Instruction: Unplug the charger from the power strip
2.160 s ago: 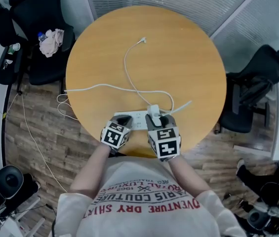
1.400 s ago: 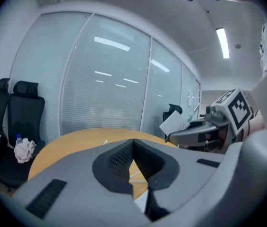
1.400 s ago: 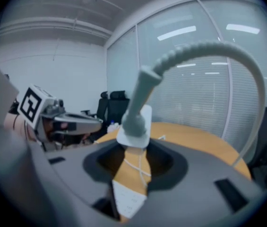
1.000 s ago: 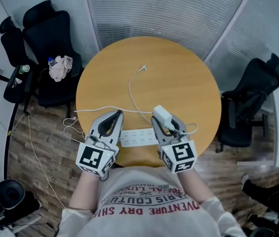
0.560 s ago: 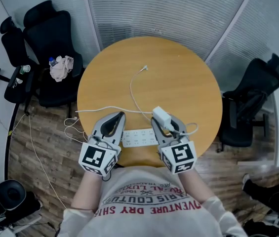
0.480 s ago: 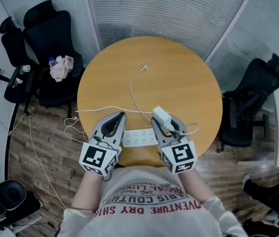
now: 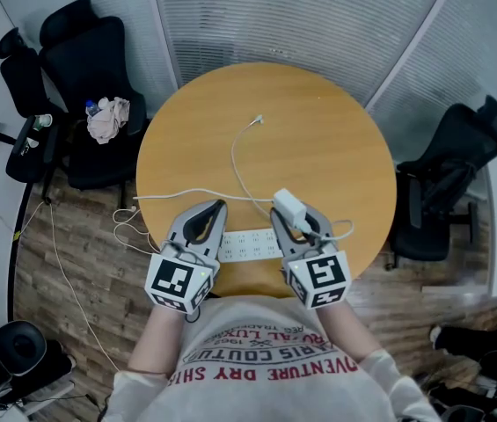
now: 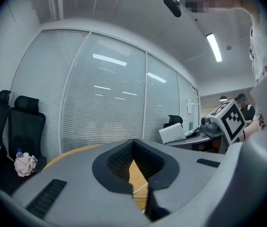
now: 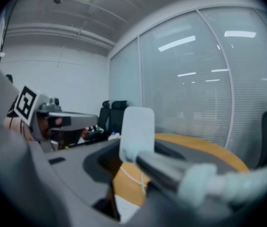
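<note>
My right gripper (image 7: 293,214) is shut on the white charger (image 7: 288,206), which hangs above the round wooden table (image 7: 318,139), clear of the white power strip (image 7: 248,244). The strip lies flat near the table's front edge, between my two grippers. From the charger a thin white cable (image 7: 235,161) runs across the table to a loose plug end (image 7: 257,121). In the right gripper view the charger (image 9: 136,131) stands upright between the jaws. My left gripper (image 7: 216,207) hovers left of the strip, shut with nothing in it; its tips (image 8: 133,143) meet.
The strip's own white cord (image 7: 178,193) runs off the table's left edge to the wooden floor (image 7: 63,253). A black chair (image 7: 81,60) bearing a cloth (image 7: 107,120) stands at the left, and another black chair (image 7: 450,174) at the right. Blinds cover the wall behind.
Since the earliest frame the charger has come out of the strip and risen with my right gripper; the left gripper has lifted off the strip. In the last second the left gripper edged right.
</note>
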Demonstrator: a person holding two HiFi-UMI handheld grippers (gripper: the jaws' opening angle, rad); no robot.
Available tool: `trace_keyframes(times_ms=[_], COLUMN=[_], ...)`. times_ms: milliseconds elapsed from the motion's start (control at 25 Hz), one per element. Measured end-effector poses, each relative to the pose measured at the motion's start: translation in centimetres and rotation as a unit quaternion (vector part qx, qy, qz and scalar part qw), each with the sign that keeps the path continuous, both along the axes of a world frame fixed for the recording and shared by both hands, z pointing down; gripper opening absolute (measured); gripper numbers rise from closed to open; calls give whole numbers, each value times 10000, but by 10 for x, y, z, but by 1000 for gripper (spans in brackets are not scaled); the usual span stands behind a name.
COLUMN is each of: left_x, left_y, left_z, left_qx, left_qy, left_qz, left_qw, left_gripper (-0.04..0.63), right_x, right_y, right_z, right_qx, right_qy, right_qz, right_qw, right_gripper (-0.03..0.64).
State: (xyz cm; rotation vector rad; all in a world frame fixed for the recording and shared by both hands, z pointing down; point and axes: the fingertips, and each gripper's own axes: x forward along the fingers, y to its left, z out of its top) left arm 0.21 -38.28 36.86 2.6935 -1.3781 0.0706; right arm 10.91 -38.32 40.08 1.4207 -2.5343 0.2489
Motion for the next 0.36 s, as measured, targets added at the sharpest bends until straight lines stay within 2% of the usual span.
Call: trace_keyframes(times_ms=[360], left_x=[3], left_y=[-7], left_z=[7], left_qx=[-105], left_qy=[-13], left_qz=[36], left_qw=[9999], left_gripper=[34], right_x=[1], right_y=[-6], right_z=[5], right_qx=[-77], right_qy=[-15], right_qz=[65], right_qw=[9999], right_gripper=[155])
